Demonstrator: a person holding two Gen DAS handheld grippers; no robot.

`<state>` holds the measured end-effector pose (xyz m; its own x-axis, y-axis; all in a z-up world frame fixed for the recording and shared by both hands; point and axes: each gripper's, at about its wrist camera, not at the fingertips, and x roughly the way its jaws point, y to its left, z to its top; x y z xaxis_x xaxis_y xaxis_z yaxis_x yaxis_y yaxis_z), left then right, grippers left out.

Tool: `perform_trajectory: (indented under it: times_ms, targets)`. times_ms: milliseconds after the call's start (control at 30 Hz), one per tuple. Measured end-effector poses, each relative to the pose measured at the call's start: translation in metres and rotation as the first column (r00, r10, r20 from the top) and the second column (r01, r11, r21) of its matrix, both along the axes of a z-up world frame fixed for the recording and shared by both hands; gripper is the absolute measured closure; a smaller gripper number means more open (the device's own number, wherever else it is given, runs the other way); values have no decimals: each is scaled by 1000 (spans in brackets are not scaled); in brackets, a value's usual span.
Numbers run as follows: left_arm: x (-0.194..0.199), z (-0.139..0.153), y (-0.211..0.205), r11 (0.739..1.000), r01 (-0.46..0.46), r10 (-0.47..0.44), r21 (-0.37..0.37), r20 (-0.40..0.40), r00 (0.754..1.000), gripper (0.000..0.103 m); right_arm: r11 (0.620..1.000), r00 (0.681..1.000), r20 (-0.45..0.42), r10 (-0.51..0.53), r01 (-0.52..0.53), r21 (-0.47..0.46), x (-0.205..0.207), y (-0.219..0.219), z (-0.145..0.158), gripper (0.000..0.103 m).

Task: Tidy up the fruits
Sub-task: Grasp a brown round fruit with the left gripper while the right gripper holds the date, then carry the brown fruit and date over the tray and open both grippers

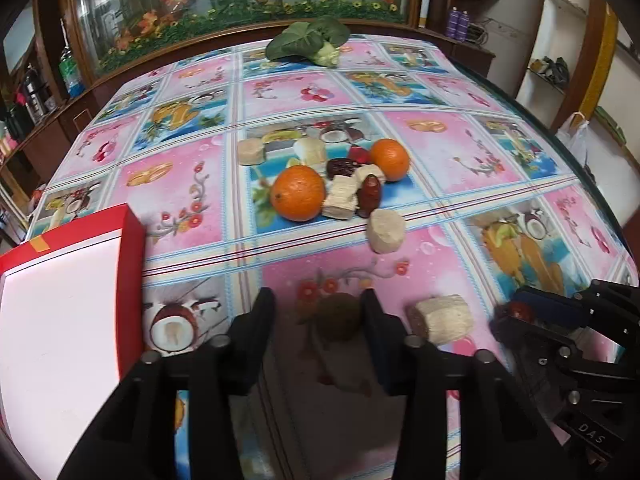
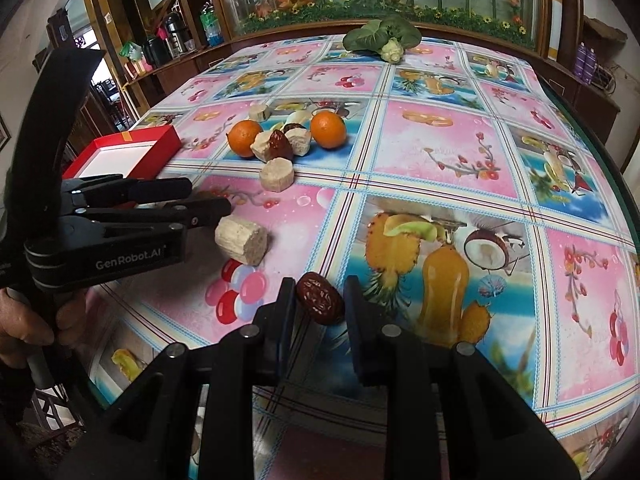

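Grippers both low over fruit-print pink-and-blue plastic tablecloth [image 1: 440, 140]. Right gripper [image 2: 320, 285] fingers pinching wrinkled dark-red dried date [image 2: 320, 298], pads pressing it on both sides, near the front table edge. Left gripper [image 1: 318, 300] fingers spread around a blurred round dark brown-green fruit [image 1: 338, 318]: the fruit touches one finger, gap to the other, fruit sits on the cloth. Person's left hand [image 2: 24, 320] grips that tool's handle. Pale beige cylindrical chunk [image 1: 444, 318] just beside left gripper, between the two grippers. Red cardboard box with white inside [image 1: 132, 240] at the left, open. Mid-table pile: two round oranges [image 1: 298, 193], more beige chunks, more dark-red dates, touching or near each other. One beige chunk [image 1: 386, 231] just in front of the pile. Leafy green vegetable [image 1: 308, 40] at the far edge, well apart.
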<state>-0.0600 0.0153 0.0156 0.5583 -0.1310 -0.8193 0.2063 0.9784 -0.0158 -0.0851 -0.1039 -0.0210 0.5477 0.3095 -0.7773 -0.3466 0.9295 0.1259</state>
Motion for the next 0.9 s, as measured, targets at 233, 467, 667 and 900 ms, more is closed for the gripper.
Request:
perform_trajectory:
  times_ms: [233, 467, 667, 900]
  targets:
    - [-3, 1, -1, 1000, 14, -14, -20, 8, 1000, 82, 1000, 1000, 6, -2, 3, -19, -1, 2, 0, 77]
    - [-15, 7, 9, 1000, -12, 13, -28, 51, 999, 82, 999, 1000, 14, -4, 5, -51, -2, 6, 1, 77]
    - [-39, 28, 23, 999, -35, 37, -17, 138, 990, 82, 997, 1000, 22, -17, 19, -69, -2, 9, 1, 77]
    - [-60, 49, 43, 998, -67, 68, -14, 213, 975, 82, 995, 997, 42, -71, 74, -64, -2, 10, 6, 77]
